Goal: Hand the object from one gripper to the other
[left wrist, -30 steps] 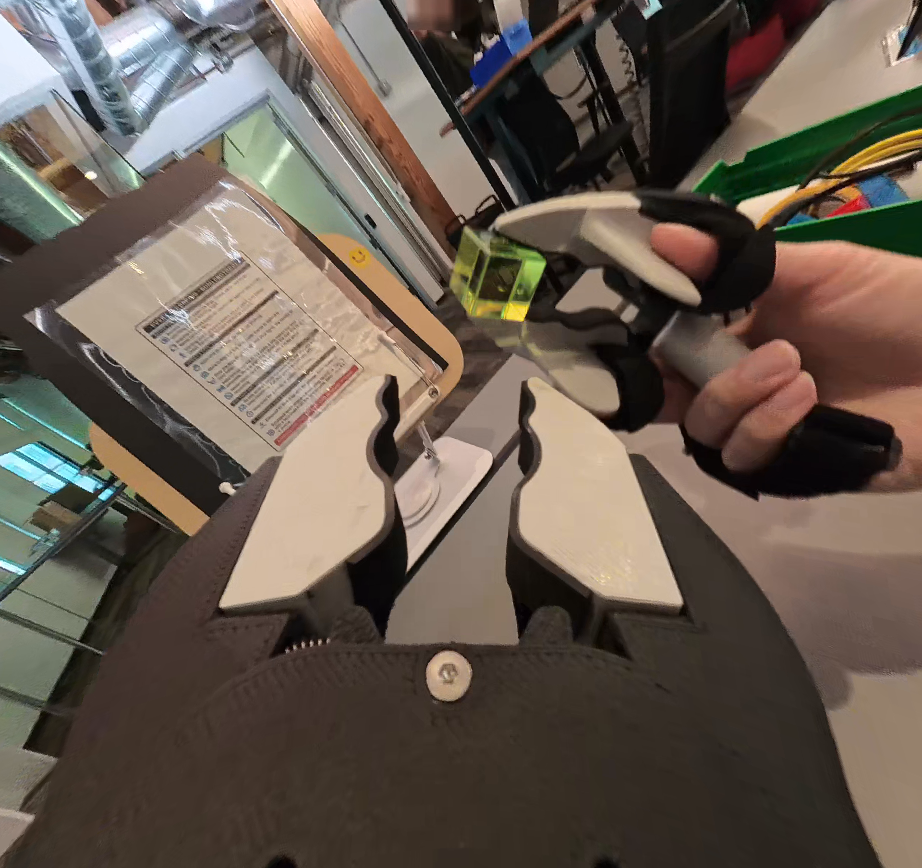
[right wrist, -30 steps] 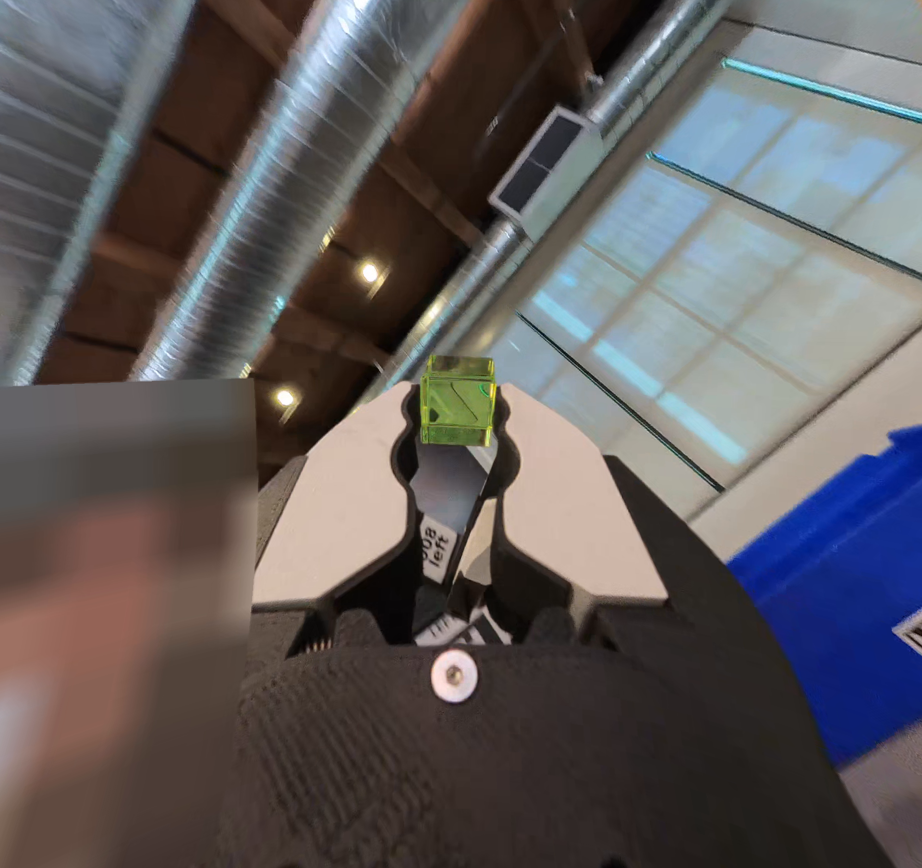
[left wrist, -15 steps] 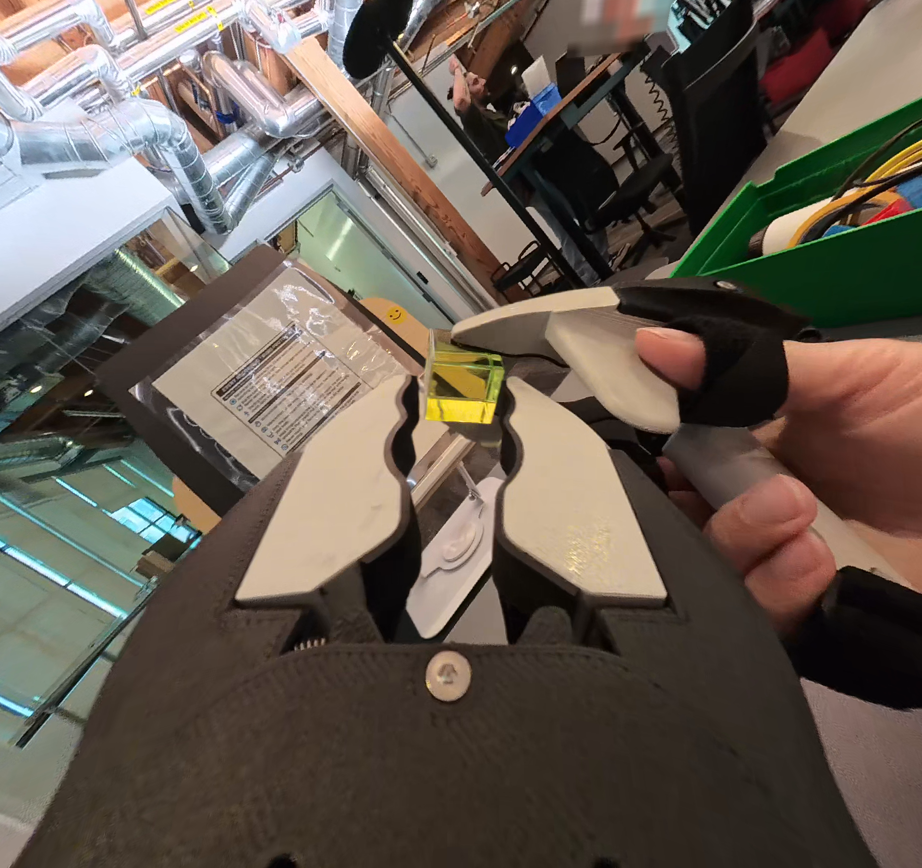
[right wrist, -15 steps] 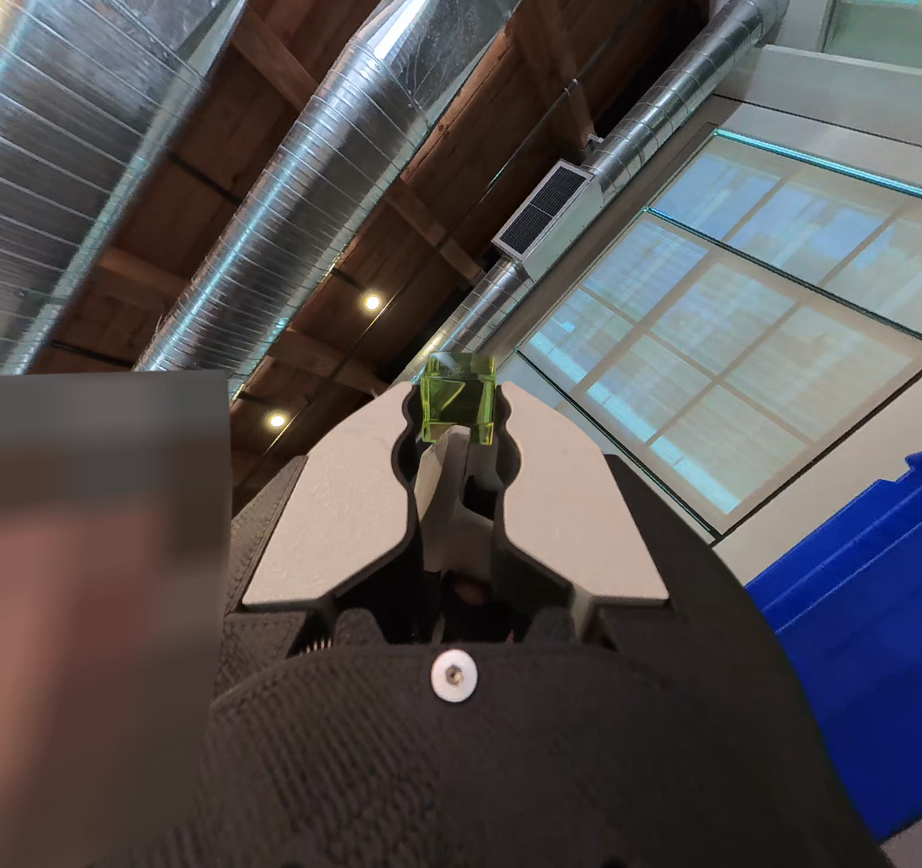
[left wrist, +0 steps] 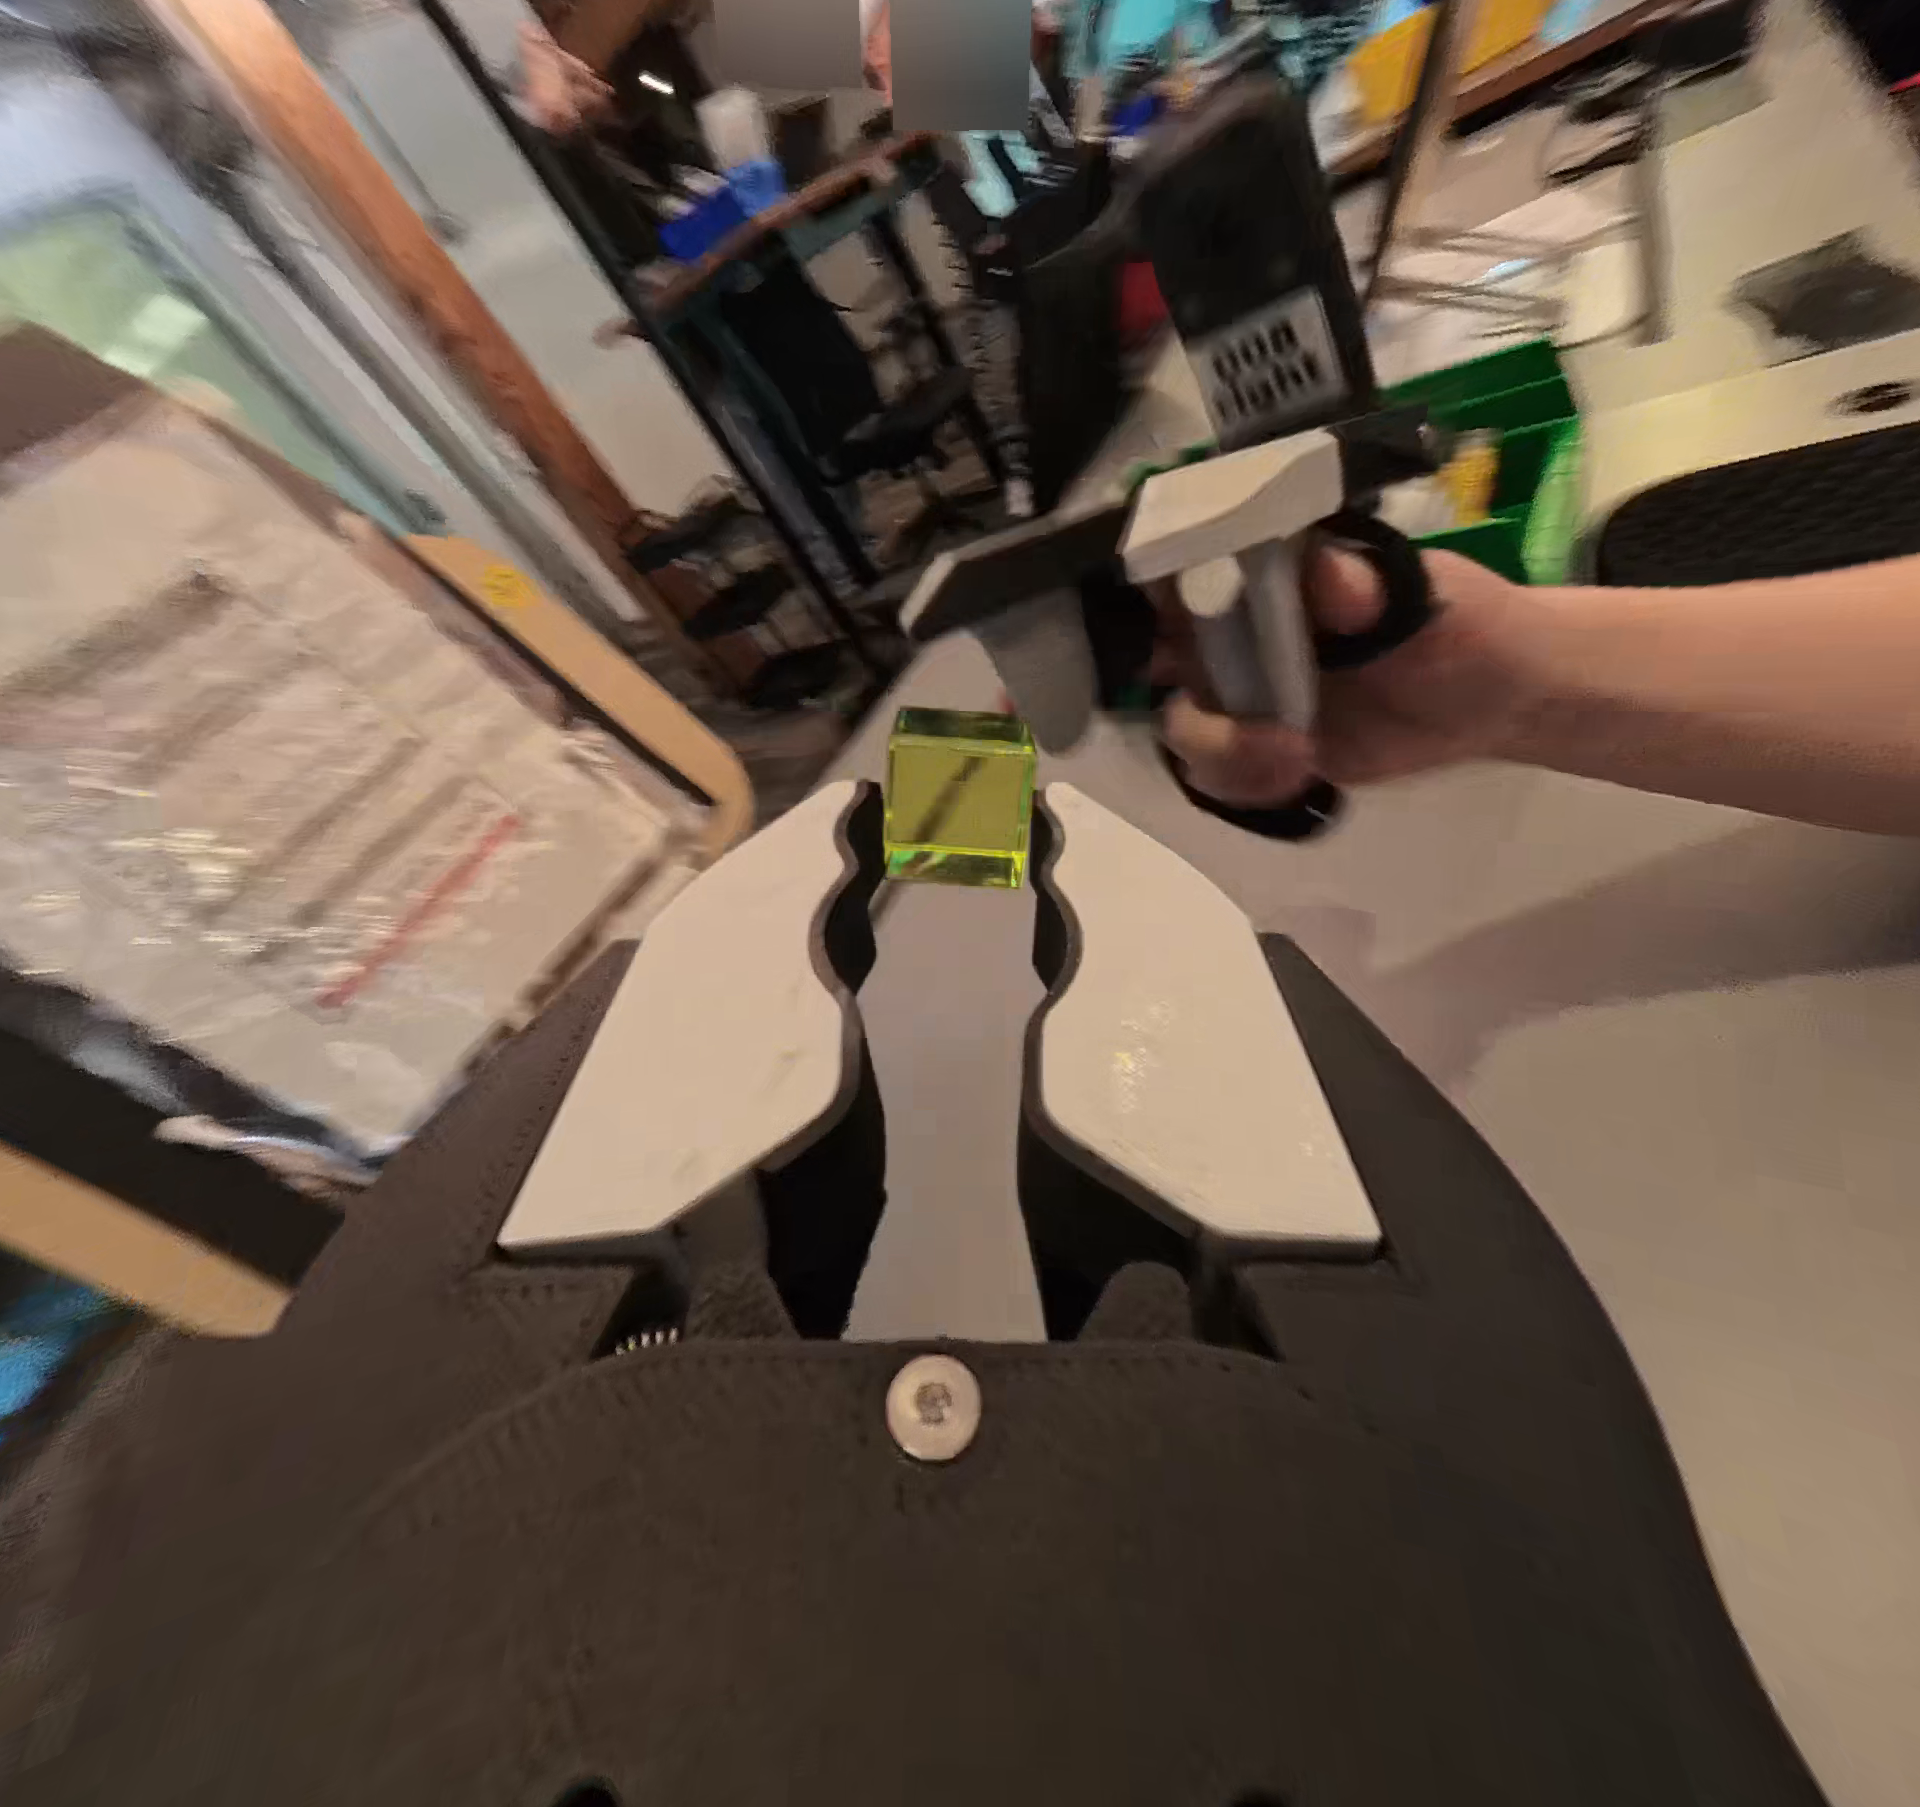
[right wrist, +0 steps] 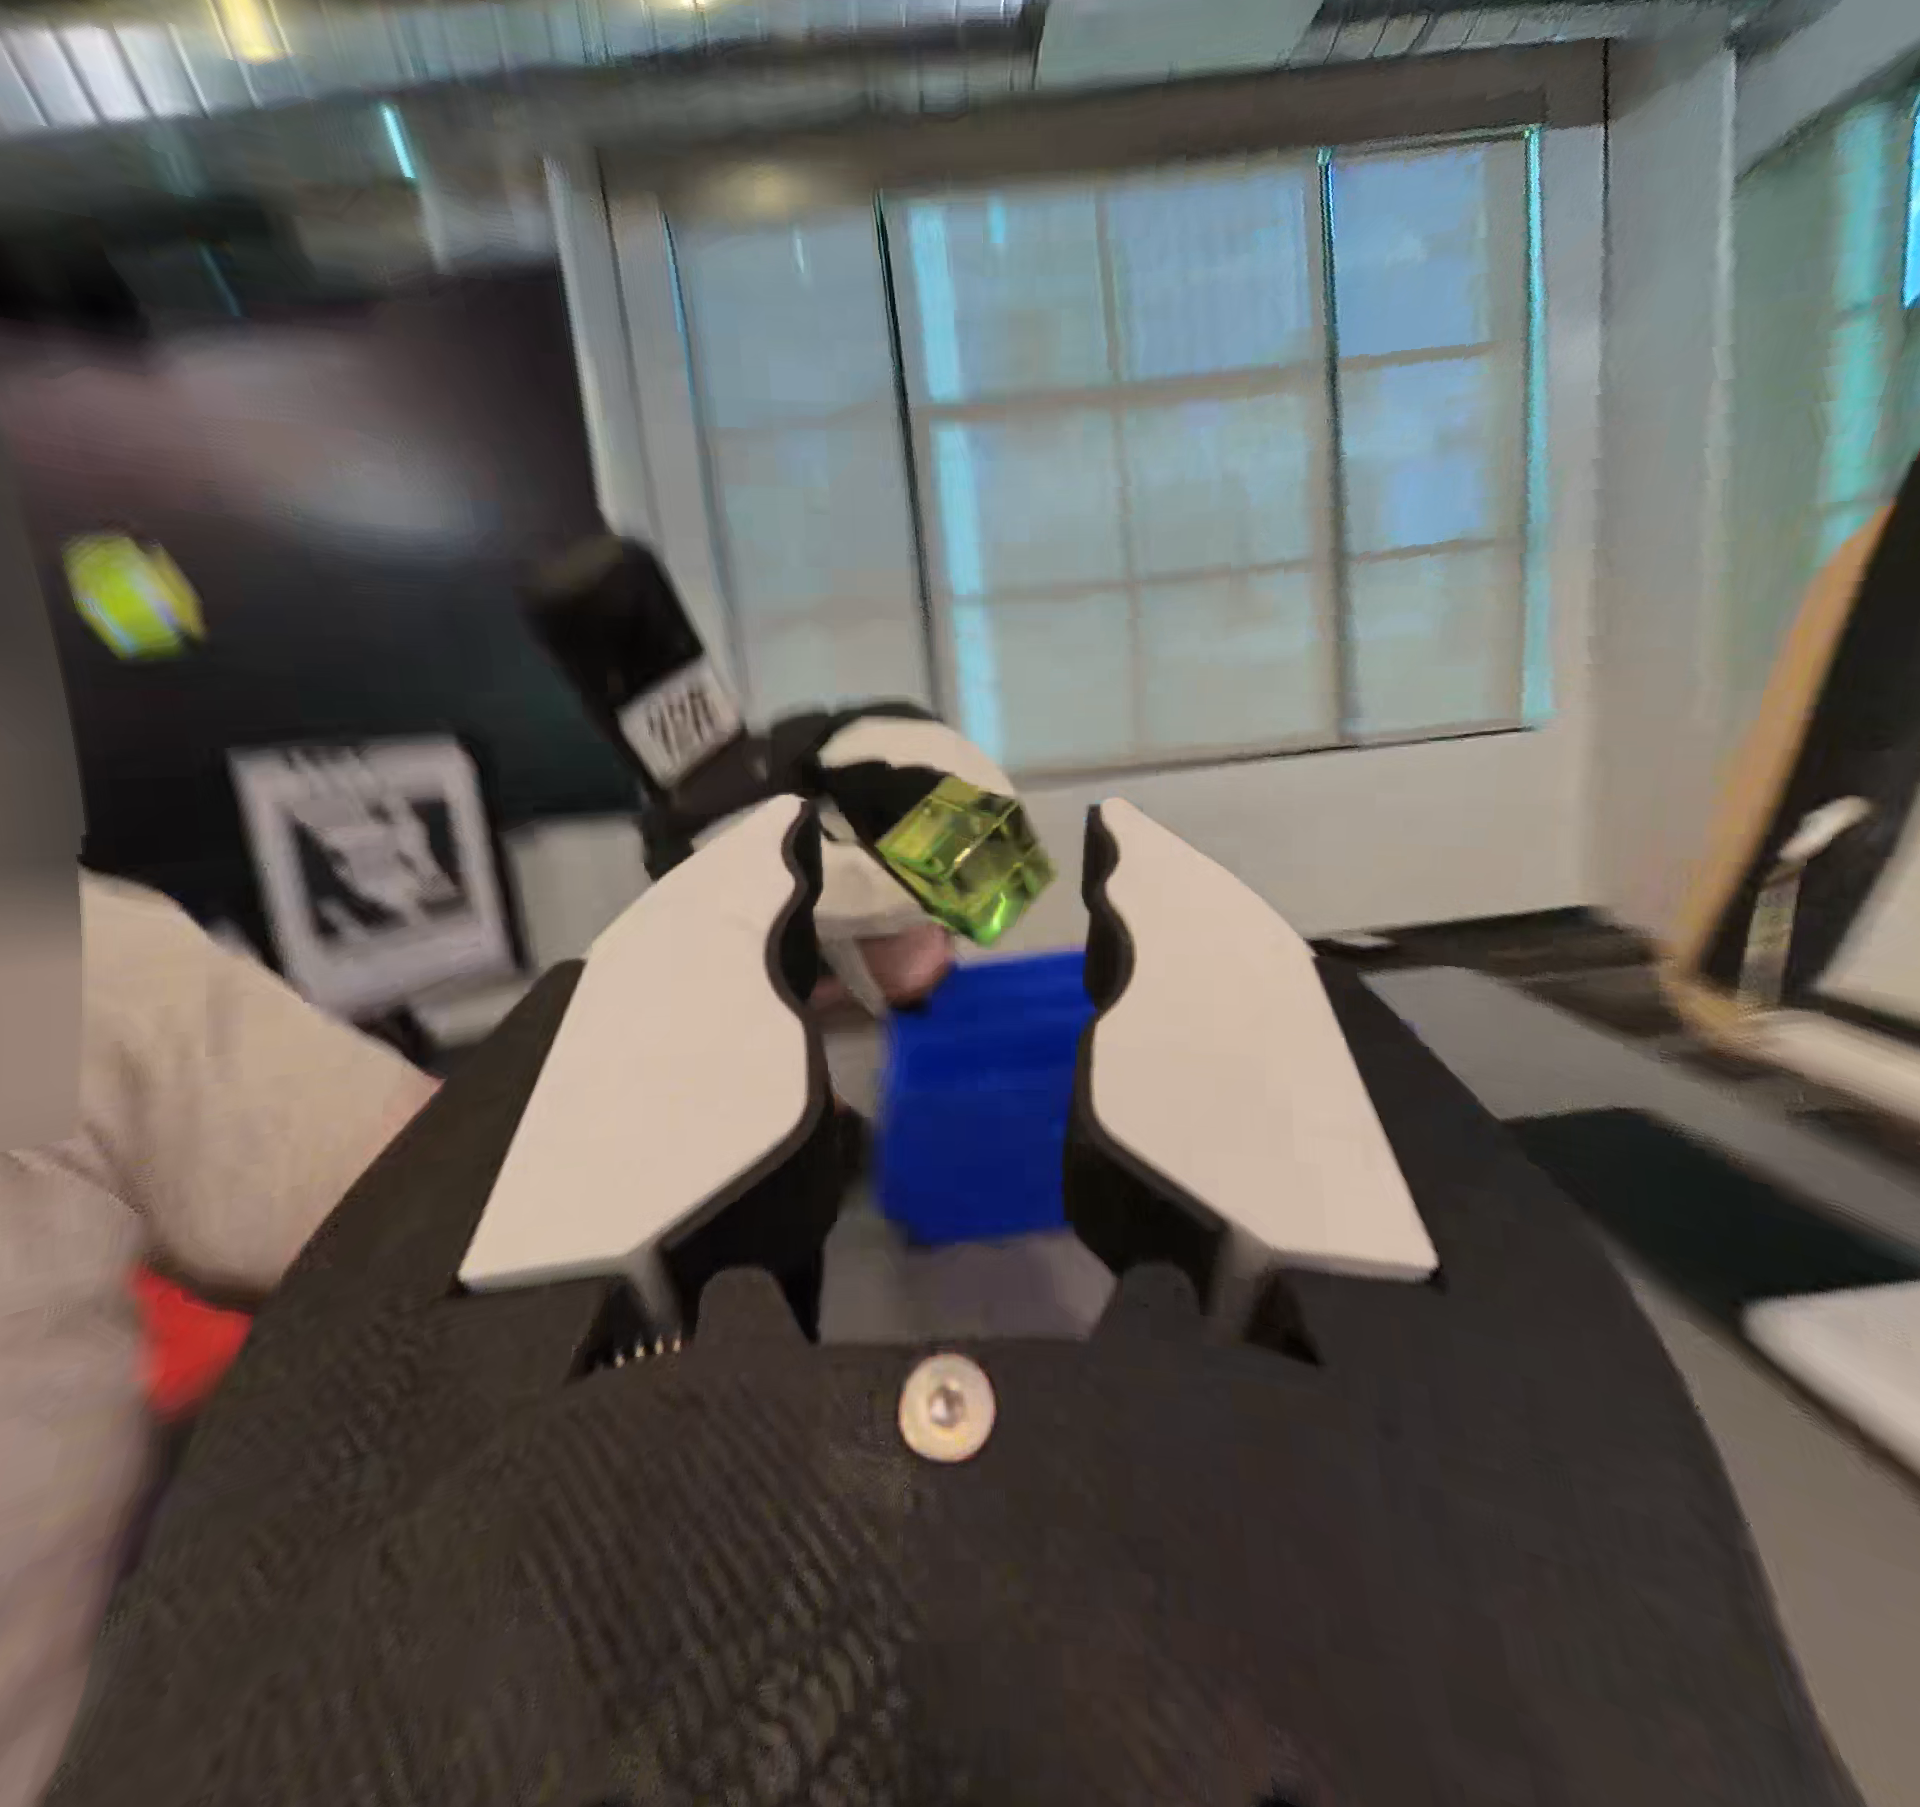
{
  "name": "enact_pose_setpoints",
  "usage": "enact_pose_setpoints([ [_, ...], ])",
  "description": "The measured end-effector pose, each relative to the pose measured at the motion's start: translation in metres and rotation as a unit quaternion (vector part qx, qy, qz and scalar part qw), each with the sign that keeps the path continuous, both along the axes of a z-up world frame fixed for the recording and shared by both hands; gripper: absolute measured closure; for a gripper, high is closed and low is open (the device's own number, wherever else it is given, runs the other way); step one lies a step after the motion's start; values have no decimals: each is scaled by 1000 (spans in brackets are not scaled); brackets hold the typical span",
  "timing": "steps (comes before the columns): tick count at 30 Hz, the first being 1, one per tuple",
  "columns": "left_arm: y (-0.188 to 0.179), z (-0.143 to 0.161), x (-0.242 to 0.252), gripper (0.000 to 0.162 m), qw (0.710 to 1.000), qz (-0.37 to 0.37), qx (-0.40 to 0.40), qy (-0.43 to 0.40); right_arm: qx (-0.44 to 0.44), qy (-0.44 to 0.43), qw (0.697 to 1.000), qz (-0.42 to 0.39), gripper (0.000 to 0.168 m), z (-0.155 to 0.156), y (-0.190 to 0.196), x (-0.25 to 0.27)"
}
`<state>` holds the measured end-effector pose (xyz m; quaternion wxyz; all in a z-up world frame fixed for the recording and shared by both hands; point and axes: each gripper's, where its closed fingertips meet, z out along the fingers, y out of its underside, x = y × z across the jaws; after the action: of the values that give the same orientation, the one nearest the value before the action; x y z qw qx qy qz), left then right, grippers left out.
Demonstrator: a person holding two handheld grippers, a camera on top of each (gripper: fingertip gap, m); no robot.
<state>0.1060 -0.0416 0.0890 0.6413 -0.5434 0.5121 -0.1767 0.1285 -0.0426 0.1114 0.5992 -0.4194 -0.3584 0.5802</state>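
Note:
A clear yellow-green cube (left wrist: pixel 958 817) sits pinched between the tips of my left gripper (left wrist: pixel 954 807), which is shut on it. My right gripper (left wrist: pixel 1023 651), held by a bare hand (left wrist: pixel 1455 677), is up and to the right of the cube, apart from it. In the right wrist view my right gripper (right wrist: pixel 945 822) is open and empty. The cube (right wrist: pixel 961 864) shows just beyond its tips, tilted, held by the left gripper's black and white fingers (right wrist: pixel 894 744). Both views are blurred by motion.
A grey table (left wrist: pixel 1558 1082) lies below both grippers. A green bin (left wrist: pixel 1496 469) stands at the back right. A board with a plastic-covered sheet (left wrist: pixel 260 770) stands at the left. A blue bin (right wrist: pixel 977 1103) shows between the right fingers.
The cube has passed from the right gripper to the left one. The left gripper closed on it. The right gripper opened and drew back to the right. Both views have swung downward.

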Motion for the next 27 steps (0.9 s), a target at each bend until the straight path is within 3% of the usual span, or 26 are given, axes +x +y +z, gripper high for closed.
enact_pose_setpoints([
  [1, -6, -5, 0, 136, 999, -28, -37, 10, 68, -51, 995, -45, 116, -3, -4, 1],
  [4, -15, -10, 1, 136, 994, -68, -84, 11, 248, -163, 937, -181, 109, -14, -11, 2],
  [6, -17, -12, 4, 136, 992, -78, -98, 10, 335, -204, 893, -220, 110, -21, -18, -4],
  [10, -15, -23, 7, 136, 991, -66, -114, 39, 388, -290, 843, -233, 110, -37, -22, -16],
  [15, -15, -21, 11, 136, 979, -79, -188, 4, 504, -316, 742, -309, 116, -39, -21, -20],
  [24, -17, -5, 19, 135, 952, -117, -268, -89, 524, -276, 698, -404, 140, -23, -14, -20],
  [26, -15, -3, 18, 134, 958, -111, -247, -95, 505, -274, 711, -406, 140, -20, -12, -19],
  [27, -13, -1, 17, 123, 964, -104, -225, -95, 491, -269, 721, -409, 140, -18, -11, -16],
])
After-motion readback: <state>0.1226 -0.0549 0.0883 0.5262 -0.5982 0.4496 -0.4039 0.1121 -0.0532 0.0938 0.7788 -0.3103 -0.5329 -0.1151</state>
